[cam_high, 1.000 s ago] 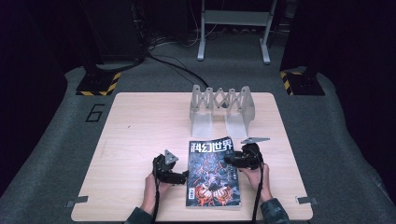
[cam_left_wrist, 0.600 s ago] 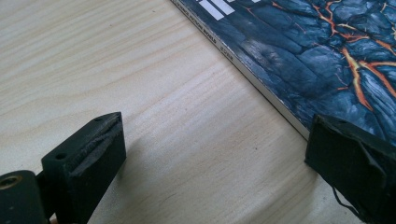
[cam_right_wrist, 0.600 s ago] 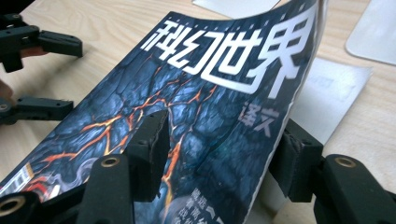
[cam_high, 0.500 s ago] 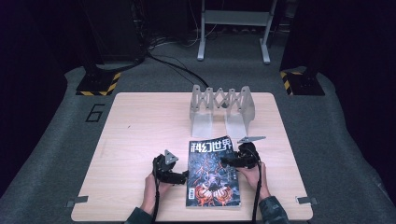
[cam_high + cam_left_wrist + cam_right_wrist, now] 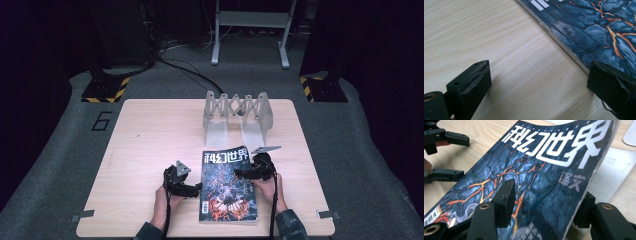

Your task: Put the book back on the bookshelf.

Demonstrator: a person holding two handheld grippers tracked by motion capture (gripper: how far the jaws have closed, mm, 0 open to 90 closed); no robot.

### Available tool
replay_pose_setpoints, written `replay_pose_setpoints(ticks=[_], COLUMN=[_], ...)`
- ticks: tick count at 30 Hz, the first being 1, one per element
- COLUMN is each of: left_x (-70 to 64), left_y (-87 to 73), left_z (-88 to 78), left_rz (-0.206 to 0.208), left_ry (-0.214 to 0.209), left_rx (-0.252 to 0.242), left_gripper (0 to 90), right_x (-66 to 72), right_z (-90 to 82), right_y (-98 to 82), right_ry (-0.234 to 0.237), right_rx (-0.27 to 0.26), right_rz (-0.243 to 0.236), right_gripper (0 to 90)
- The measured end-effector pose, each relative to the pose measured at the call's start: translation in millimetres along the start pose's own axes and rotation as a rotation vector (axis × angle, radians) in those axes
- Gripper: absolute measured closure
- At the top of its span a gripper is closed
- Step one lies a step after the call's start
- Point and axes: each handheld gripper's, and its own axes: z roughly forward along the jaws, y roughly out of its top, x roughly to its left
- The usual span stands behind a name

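A magazine (image 5: 227,185) with a dark, lava-cracked cover lies near the table's (image 5: 150,135) front edge. The left gripper (image 5: 192,189) sits just beside its spine, jaws spread — grasping nothing. The right gripper (image 5: 245,173) straddles the lifted cover edge, jaws apart. A metal rack (image 5: 237,112) stands by the back edge.

Both tools are black. The left gripper (image 5: 192,188) carries a grey three-cornered plate (image 5: 182,167) on top, and its two jaws end in squared black blocks faced with worn, peeling dark padding; one block shows two small round holes. The right gripper (image 5: 241,174) bears a similar grey plate (image 5: 266,149), seen edge-on. Its jaw arms are matte black, each set with a brass-coloured round insert near the base. A thin black cable (image 5: 273,210) trails from it. The person's right sleeve (image 5: 291,225) is dark greenish with a mottled pattern.
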Motion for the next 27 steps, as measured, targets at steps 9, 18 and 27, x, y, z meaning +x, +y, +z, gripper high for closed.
replay_pose_setpoints(ticks=[9, 18, 27], left_x=[0.0, 0.7, 0.3], left_y=[-0.1, 0.3, 0.2], left_z=[0.0, -0.7, -0.1], left_rz=[-0.002, 0.004, -0.004], left_ry=[-0.002, -0.007, -0.007], left_rx=[0.000, 0.008, -0.001], left_gripper=[5.2, 5.3, 5.4], right_x=[-0.6, -0.3, 2.8], right_z=[7.3, 11.6, 9.0], right_y=[9.8, 16.2, 21.2], right_ry=[-0.024, -0.063, -0.083], right_rx=[0.013, 0.027, 0.030], right_rz=[0.007, -0.006, -0.021], right_gripper=[48.7, 61.1, 75.5])
